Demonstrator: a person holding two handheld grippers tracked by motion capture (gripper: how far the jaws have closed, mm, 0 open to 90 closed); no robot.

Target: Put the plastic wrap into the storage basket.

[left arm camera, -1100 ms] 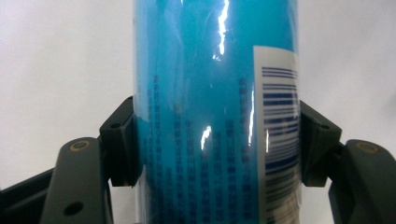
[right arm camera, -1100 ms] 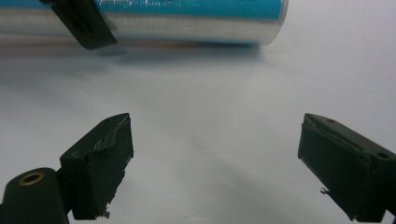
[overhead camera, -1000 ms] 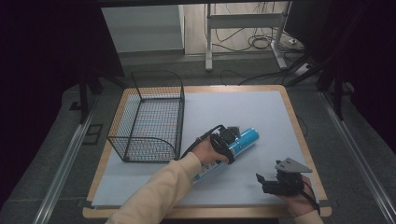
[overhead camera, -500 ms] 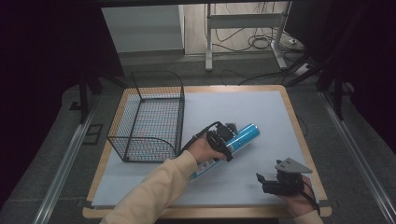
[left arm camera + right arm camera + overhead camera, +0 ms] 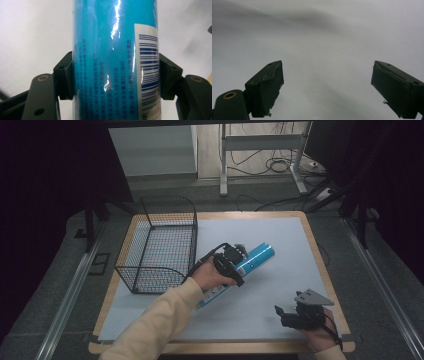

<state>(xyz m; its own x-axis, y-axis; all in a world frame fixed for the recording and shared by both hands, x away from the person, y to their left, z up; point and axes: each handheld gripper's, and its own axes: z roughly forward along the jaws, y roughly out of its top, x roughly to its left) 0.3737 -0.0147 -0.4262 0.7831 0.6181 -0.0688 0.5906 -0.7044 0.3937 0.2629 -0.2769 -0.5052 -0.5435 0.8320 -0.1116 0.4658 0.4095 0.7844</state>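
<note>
Blue can: lies on its side near the middle of the tabletop, slanting from lower left to upper right, its far end pointing toward the right rear corner; a barcode and small print show on its wrap in the left gripper view.
Wire basket: black mesh, open on top, stands on the left part of the tabletop, just beside the left hand and apart from the can; nothing can be made out inside it.
Tabletop: wooden edge with a pale sheet laid over it; the sheet is bare around the can on the far and right sides.
Left hand: comes in from the bottom on a cream sleeve and lies over the near end of the can, hiding part of it.
Left gripper: sits across the can about midway along it; in the left gripper view the two black jaws press flat against opposite sides of the can, so they are clamped on it.
Cable: black, loops from the left gripper back over the hand toward the basket.
Right gripper: held low near the front right corner of the tabletop, well apart from the can, with a grey three-cornered plate on top; in the right gripper view its jaws stand wide apart with nothing between them, above the pale sheet.
Right hand: at the front edge, partly cut off by the picture's bottom.
Floor beyond: grey, with metal legs and loose cables behind the tabletop.
</note>
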